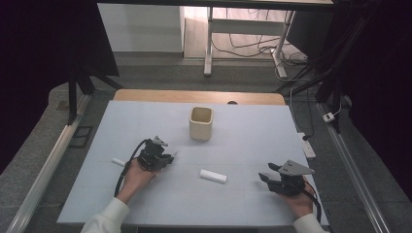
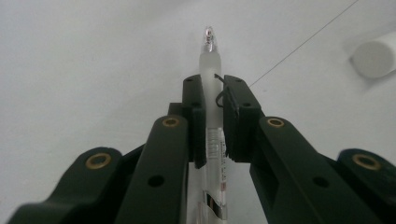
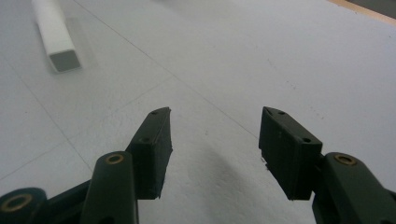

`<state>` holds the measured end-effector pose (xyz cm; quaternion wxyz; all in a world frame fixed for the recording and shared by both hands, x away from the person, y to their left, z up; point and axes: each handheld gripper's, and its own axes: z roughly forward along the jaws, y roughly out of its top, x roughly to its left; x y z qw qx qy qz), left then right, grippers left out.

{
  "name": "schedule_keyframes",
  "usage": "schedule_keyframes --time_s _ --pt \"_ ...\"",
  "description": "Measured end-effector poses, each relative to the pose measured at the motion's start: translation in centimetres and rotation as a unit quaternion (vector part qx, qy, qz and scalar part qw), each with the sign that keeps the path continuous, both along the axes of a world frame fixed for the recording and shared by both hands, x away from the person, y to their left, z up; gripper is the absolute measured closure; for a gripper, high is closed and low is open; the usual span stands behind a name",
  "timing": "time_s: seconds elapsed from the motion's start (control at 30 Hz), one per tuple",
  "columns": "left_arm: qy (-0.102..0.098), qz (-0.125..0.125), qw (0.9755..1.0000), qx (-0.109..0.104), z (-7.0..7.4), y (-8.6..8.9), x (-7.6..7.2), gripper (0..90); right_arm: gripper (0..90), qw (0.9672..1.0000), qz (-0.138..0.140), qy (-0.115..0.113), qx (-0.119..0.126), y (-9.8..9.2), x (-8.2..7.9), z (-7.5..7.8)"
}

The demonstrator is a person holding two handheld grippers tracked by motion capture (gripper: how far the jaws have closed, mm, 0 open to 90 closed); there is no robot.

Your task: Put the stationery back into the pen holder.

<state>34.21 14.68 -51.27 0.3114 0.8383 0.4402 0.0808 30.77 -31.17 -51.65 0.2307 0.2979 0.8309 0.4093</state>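
Both pairs of jaws are in plain sight, and they stand quite differently. Those of the left gripper (image 2: 214, 95) are clenched on a pen (image 2: 211, 60): in the left gripper view the two black pads press its frosted barrel from either side, with no gap between pad and barrel, and the clear rounded tip juts out well past the jaw ends, while the printed lower part of the barrel runs back between the jaw arms towards the camera. A thin dark wire loop sits at the inner edge of the right-hand pad, against the pen. Off beyond the jaws, up and to their right, the round end of a white cylinder (image 2: 373, 58) lies on the table (image 2: 93, 70), well apart from the grip. From the high view the left gripper (image 1: 167, 158) sits low over the pale table surface in the person's left hand (image 1: 136, 177), with the pen's tip poking out ahead of the jaws. The right gripper (image 3: 215, 135) holds nothing: its jaws are released and stand wide apart, with bare table showing between the pads and a soft shadow under them. Ahead of those jaws and off to their left lies a white square-ended block (image 3: 56, 35), well clear of both pads. A cream cup (image 1: 201, 123) stands farther out on the table, beyond both grippers.
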Motion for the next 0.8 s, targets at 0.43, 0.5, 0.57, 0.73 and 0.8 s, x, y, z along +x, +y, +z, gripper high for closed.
schedule_keyframes --time_s 0.43,0.5,0.57,0.73,0.8 --pt "-0.031 0.003 0.9976 -0.062 1.9 1.4 -0.5 79.2 43.4 1.0 -0.004 -0.004 0.003 -0.1 0.0 0.1" --pt "-0.036 0.002 0.9963 -0.078 2.1 1.7 -0.6 79.2 43.3 1.0 -0.004 -0.004 0.005 -0.1 0.0 0.0" --pt "-0.041 0.003 0.9956 -0.085 2.3 1.9 -0.7 79.2 43.3 1.0 -0.005 -0.003 0.003 -0.1 0.0 0.1" --pt "-0.05 0.005 0.9942 -0.095 2.8 2.3 -0.8 79.2 43.3 1.0 -0.007 -0.004 0.001 -0.2 0.0 0.0" --pt "-0.054 0.005 0.9935 -0.099 3.0 2.5 -0.9 79.2 43.3 1.0 -0.005 -0.002 0.002 -0.2 0.0 0.0"
